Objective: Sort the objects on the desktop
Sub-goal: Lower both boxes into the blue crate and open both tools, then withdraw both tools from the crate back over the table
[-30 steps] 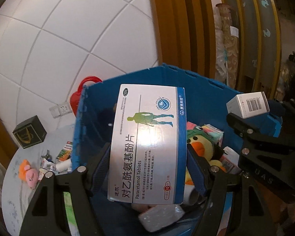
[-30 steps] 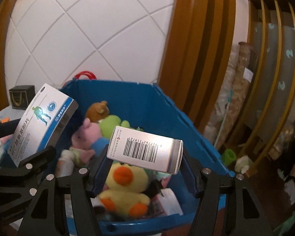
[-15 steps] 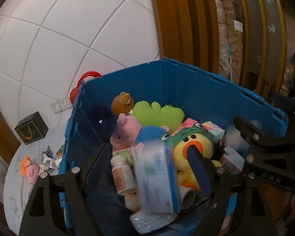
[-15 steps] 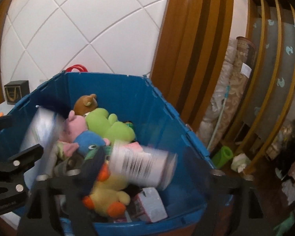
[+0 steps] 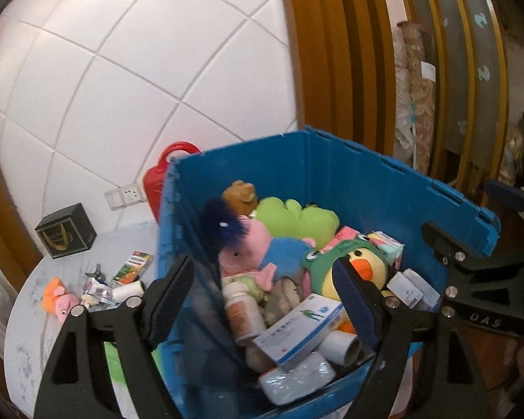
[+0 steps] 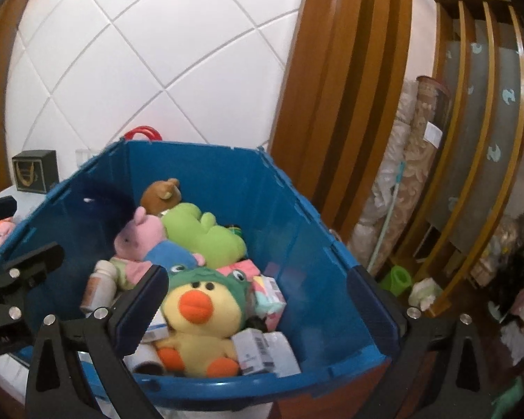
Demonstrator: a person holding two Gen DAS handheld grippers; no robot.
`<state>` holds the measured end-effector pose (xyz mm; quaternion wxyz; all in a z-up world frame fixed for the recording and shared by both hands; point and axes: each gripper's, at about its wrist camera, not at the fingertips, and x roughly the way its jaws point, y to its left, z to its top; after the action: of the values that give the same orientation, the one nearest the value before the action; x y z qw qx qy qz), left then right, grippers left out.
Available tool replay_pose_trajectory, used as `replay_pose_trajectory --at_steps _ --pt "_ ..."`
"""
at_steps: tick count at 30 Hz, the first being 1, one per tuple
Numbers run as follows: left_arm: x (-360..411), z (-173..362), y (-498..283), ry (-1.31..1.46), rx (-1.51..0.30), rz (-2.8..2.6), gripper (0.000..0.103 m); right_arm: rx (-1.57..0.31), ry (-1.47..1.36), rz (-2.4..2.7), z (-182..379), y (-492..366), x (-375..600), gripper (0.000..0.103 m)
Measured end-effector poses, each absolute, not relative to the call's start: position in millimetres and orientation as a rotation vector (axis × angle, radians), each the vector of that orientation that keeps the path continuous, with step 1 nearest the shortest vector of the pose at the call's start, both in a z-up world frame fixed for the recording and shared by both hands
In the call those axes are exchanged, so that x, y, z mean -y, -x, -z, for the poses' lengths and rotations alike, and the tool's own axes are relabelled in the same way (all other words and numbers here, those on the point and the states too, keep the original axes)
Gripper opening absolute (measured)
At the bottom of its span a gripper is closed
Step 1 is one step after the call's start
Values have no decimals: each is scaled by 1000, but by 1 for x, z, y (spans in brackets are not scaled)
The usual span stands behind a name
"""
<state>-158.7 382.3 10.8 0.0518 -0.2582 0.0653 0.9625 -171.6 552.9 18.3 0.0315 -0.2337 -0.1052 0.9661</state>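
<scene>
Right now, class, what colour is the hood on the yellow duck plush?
Green, a frog hood; the right wrist view shows it best.

The left gripper (image 5: pixel 263 288) hangs over the blue bin (image 5: pixel 384 188) with jaws wide apart and nothing between them. A white-and-blue tablet box (image 5: pixel 298 330) lies flat on the pile at 6 o'clock, beside a pill bottle (image 5: pixel 242 314). A duck plush (image 5: pixel 353 272) sits at 4 o'clock, a pig plush (image 5: pixel 251 251) at centre. The right gripper (image 5: pixel 471 272) shows at 3 o'clock. On the table (image 5: pixel 28 331) at 8 o'clock lie a small pig toy (image 5: pixel 57 300) and a black box (image 5: pixel 65 230).
</scene>
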Motion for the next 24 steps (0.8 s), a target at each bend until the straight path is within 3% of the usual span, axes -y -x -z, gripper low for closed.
replay_pose_trajectory --at_steps 15,24 --pt "-197 -17 141 720 -49 -3082 81 380 524 -3162 -50 144 -389 103" --pt "-33 28 174 954 -45 -3142 81 358 598 -3270 -28 172 -234 103"
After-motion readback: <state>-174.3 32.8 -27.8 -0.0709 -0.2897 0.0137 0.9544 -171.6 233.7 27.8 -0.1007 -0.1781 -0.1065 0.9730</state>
